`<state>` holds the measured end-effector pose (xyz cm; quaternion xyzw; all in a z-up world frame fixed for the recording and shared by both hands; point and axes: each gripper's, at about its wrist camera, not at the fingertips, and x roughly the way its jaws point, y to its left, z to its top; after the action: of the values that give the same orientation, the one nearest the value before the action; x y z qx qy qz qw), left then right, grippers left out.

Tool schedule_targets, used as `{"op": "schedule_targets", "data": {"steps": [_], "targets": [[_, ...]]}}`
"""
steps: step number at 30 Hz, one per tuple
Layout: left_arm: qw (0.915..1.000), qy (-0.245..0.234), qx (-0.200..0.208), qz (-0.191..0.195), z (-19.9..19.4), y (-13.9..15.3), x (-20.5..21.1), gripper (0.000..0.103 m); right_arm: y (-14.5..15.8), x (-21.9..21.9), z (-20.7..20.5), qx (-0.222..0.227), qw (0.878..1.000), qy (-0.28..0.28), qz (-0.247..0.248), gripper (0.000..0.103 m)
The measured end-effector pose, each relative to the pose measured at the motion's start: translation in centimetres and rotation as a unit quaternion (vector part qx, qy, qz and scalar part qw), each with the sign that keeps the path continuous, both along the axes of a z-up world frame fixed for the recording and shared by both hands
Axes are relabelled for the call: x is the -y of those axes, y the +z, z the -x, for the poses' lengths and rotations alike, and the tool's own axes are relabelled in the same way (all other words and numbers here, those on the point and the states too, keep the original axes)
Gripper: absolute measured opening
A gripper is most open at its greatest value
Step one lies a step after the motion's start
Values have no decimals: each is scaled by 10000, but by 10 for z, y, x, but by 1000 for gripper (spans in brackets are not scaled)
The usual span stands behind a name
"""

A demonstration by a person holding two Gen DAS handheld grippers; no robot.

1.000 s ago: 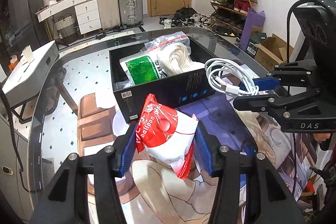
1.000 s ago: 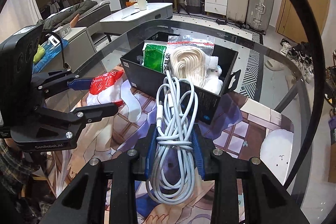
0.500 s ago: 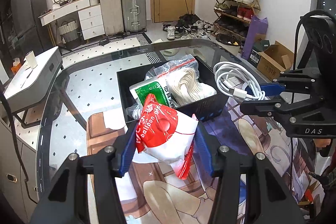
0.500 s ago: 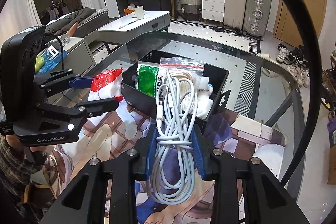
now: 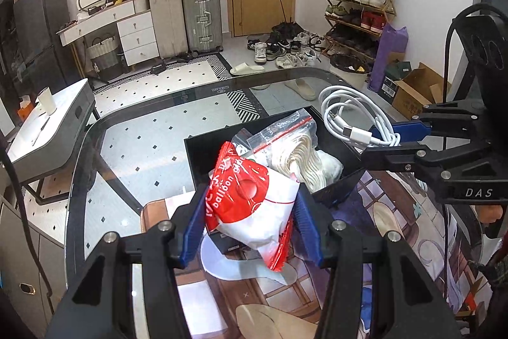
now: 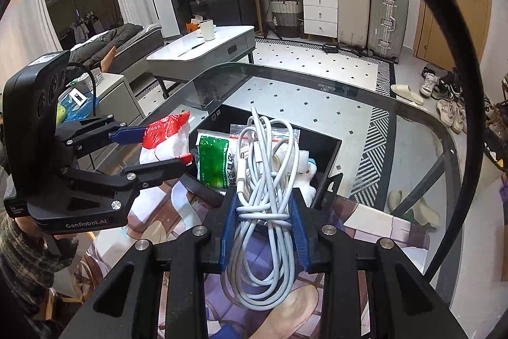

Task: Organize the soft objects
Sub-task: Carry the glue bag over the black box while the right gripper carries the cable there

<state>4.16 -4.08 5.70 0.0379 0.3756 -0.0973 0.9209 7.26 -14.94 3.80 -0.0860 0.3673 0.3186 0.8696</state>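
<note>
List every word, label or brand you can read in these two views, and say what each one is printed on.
"balloon", beside Chinese print I cannot read: red and white packet held in the left gripper.
"DAS": body of the right gripper.
"GenRobot.AI": body of the left gripper, in the right wrist view.
Green packet in the black box: Chinese characters, too blurred to read.
Glass table stamp: too small.

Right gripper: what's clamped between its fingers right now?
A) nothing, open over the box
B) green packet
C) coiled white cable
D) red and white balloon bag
C: in the right wrist view the right gripper has its blue pads pressed on the coiled white cable, held up in front of the black box; the red and white balloon bag is in the left gripper.
</note>
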Motion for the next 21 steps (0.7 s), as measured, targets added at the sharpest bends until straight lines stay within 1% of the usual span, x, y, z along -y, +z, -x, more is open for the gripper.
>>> {"op": "schedule_targets", "data": {"steps": [11, 21], "targets": [[9999, -13, -51, 100, -27, 0, -8, 52, 2, -11, -27, -82, 9999, 6, -122, 32], [9998, -51, -126, 120, -47, -5, -8, 52, -9, -20, -50, -238, 9995, 52, -176, 32]]}}
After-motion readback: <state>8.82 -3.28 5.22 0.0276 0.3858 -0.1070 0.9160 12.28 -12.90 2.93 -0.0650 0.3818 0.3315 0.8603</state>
